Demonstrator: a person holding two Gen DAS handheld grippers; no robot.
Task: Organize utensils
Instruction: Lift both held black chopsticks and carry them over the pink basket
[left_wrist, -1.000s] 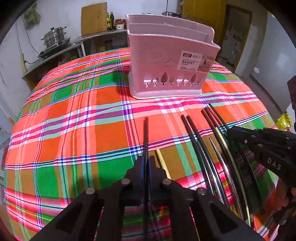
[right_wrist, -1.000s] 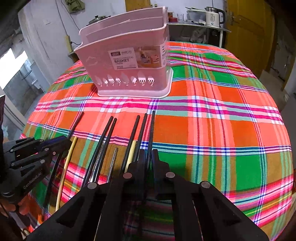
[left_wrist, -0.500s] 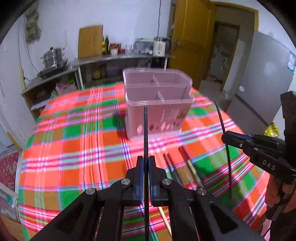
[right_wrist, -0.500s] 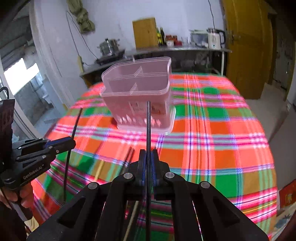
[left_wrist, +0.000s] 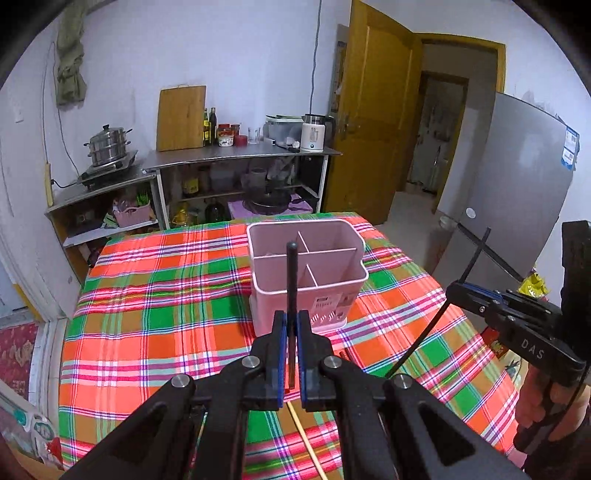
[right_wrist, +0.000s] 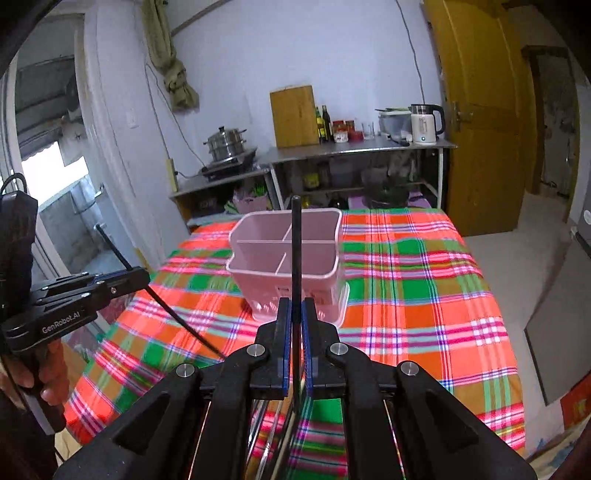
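A pink plastic utensil basket (left_wrist: 306, 266) with divided compartments stands on the plaid tablecloth; it also shows in the right wrist view (right_wrist: 284, 254). My left gripper (left_wrist: 291, 321) is shut on a black chopstick (left_wrist: 292, 280) held high above the table, pointing toward the basket. My right gripper (right_wrist: 295, 306) is shut on another black chopstick (right_wrist: 295, 243), also raised. The right gripper with its stick shows at the right of the left wrist view (left_wrist: 458, 291). The left gripper shows at the left of the right wrist view (right_wrist: 136, 277).
A pale wooden chopstick (left_wrist: 306, 439) lies on the cloth below my left gripper. Several more chopsticks (right_wrist: 277, 435) lie under my right gripper. Kitchen shelves (left_wrist: 229, 173), a yellow door (left_wrist: 373, 122) and a grey fridge (left_wrist: 509, 184) stand beyond the table.
Both grippers lifted a black chopstick each off the cloth and rose well above the table, pulling back so the basket now sits lower and farther.
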